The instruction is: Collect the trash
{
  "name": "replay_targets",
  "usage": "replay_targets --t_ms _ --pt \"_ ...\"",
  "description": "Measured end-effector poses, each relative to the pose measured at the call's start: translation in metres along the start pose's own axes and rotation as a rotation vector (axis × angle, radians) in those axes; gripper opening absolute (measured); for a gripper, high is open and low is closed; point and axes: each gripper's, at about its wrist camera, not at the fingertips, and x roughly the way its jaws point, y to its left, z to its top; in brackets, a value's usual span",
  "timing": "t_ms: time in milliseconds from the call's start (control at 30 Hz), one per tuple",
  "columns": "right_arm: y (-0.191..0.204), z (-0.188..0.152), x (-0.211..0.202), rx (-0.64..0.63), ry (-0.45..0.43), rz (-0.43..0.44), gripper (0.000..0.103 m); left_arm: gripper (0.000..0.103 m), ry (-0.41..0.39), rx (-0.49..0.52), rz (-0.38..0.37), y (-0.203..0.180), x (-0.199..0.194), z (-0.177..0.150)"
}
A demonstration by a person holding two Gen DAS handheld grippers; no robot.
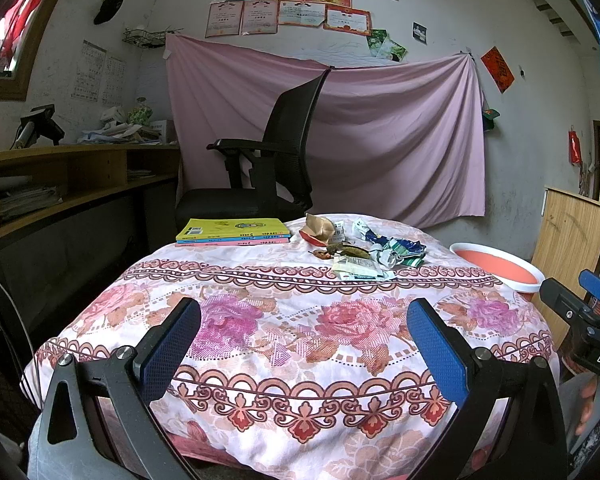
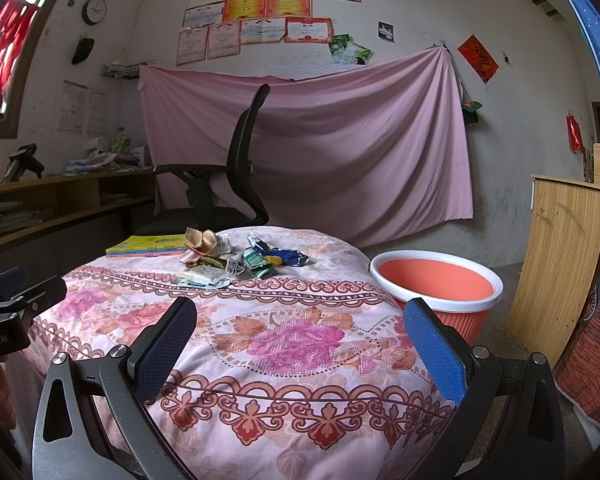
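A heap of trash point(image 1: 360, 248) lies at the far side of the table covered with a floral cloth point(image 1: 284, 320): crumpled wrappers, a brown paper scrap, a flat white packet. It also shows in the right wrist view point(image 2: 240, 260). An orange bin with a white rim point(image 2: 436, 284) stands on the floor right of the table; its rim shows in the left wrist view point(image 1: 496, 268). My left gripper point(image 1: 304, 340) is open and empty above the near half of the table. My right gripper point(image 2: 300, 340) is open and empty, also over the near edge.
A stack of books point(image 1: 232, 232) lies left of the trash. A black office chair point(image 1: 268, 172) stands behind the table. A wooden desk point(image 1: 60, 184) is at the left, wooden boards point(image 2: 560, 264) lean at the right.
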Motion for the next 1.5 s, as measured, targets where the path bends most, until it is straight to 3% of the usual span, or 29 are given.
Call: replay_targets --t_ms 1500 --pt "-0.0017 0.0033 0.0043 0.012 0.002 0.018 0.103 0.101 -0.014 -0.02 0.009 -0.0007 0.0064 0.0046"
